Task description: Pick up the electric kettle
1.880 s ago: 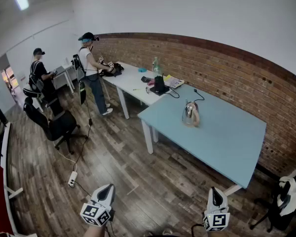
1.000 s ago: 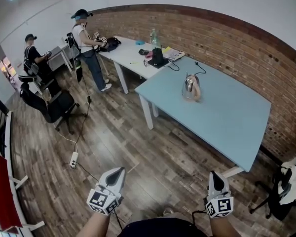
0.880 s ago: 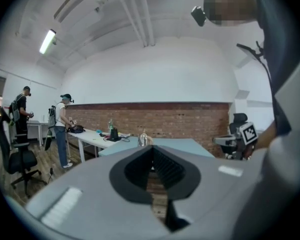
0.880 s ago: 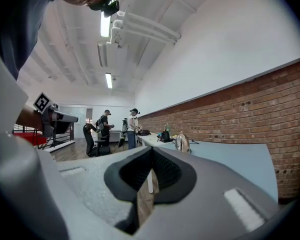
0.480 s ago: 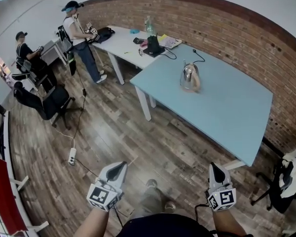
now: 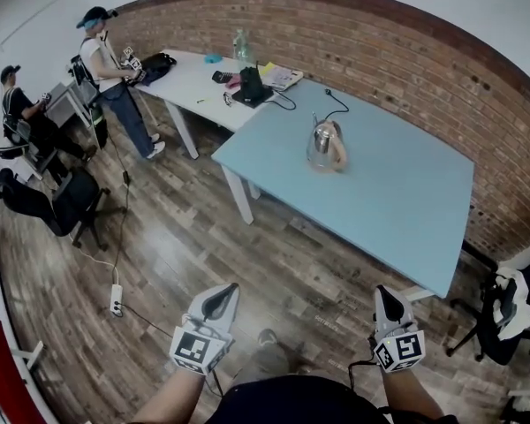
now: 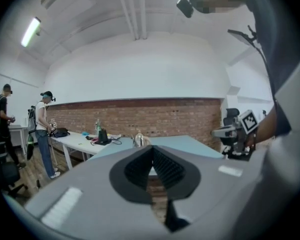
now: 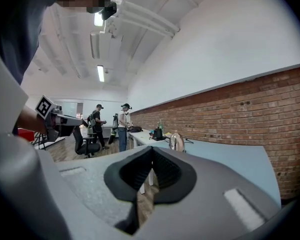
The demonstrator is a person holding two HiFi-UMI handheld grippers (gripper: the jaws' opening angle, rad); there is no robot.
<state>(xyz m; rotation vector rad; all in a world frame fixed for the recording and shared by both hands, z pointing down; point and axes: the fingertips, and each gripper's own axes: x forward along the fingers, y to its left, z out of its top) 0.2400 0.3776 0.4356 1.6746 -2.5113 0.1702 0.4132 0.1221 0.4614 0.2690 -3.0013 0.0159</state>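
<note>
A shiny steel electric kettle stands upright on the light blue table, near its far side, with a black cord running from behind it toward the brick wall. It also shows small and far off in the left gripper view, kettle, and in the right gripper view, kettle. My left gripper and right gripper are held low over the wooden floor, well short of the table. Both are shut with nothing between their jaws.
A white table with a bottle, bag and black device adjoins the blue one at the left. Two people stand or sit at the far left, with office chairs and a power strip on the floor. Another chair stands at the right.
The view has shifted closer to the blue table; the kettle sits lower and more central. Both grippers have moved forward over the floor and stay shut.
</note>
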